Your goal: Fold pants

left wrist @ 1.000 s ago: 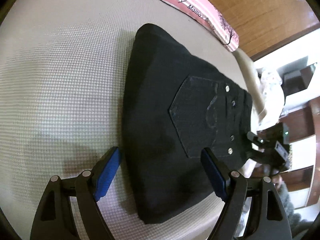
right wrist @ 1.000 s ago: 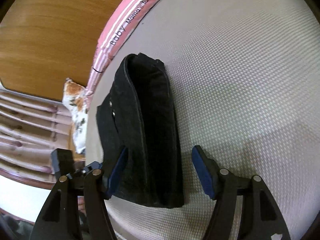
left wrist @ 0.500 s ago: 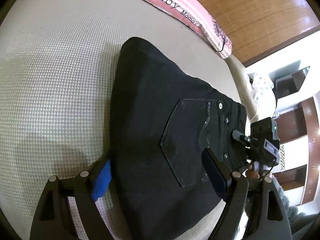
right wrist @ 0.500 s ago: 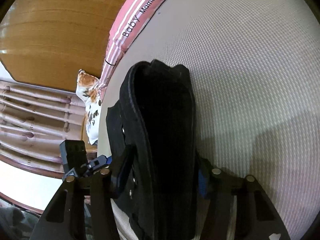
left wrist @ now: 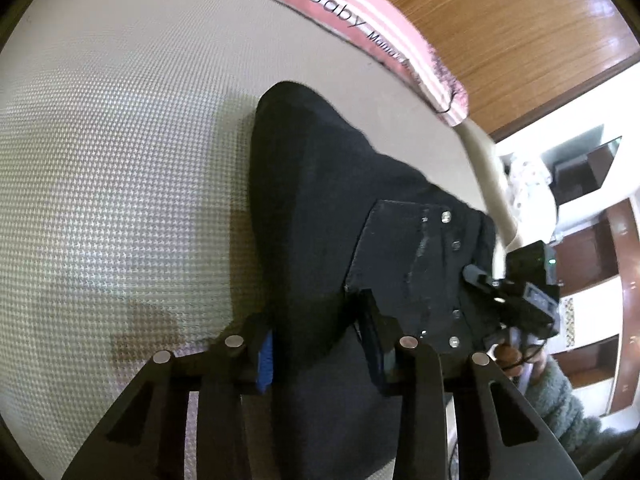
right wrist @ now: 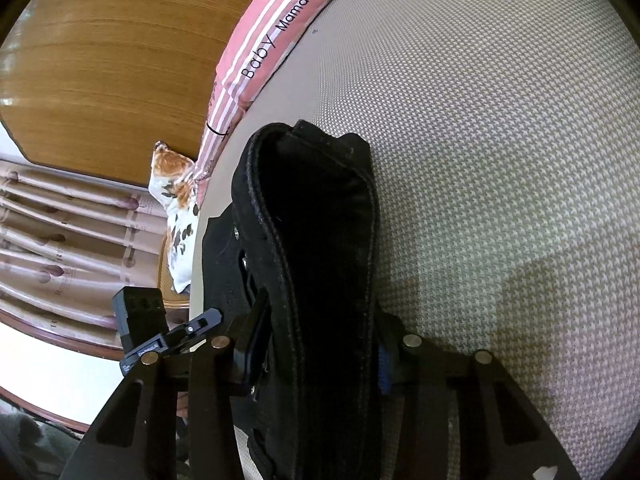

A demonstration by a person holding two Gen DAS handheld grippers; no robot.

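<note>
Basically both grippers were clamped on the black pants [left wrist: 328, 216], which lay folded into a thick bundle on the beige woven mattress [left wrist: 120, 160]. Left gripper [left wrist: 320, 344]: blue-padded fingers [left wrist: 265, 360] pressed in on the near edge of the bundle, fabric bunched between them, jaws closed down onto cloth. Back pocket [left wrist: 404, 260] with metal rivets faced up, just right of that grip. Far folded end of the pants pointed toward the pink striped cushion [left wrist: 384, 32] printed "Baby", near it but not touching.

Right gripper [right wrist: 320, 344]: jaws squeezed tight on the stacked layers from the other side, seen edge-on; thick seamed fold stood up between the fingers, one blue pad [right wrist: 384, 364] barely showing at the right. Waistband part with rivets sat left of the held fold.

In the left wrist view the other gripper appeared at the right edge of the pants, by the waistband, held by a hand in a grey fuzzy sleeve [left wrist: 568, 400]. In the right wrist view the left unit showed at the lower left, beside the bundle.

Wooden headboard [right wrist: 100, 40] behind the cushion. Floral pillow [right wrist: 176, 200] off the mattress edge, by the curtains [right wrist: 60, 232]. Shelving [left wrist: 592, 240] at far right in left view. Pants touched mattress along the whole visible underside as far as could be told.
</note>
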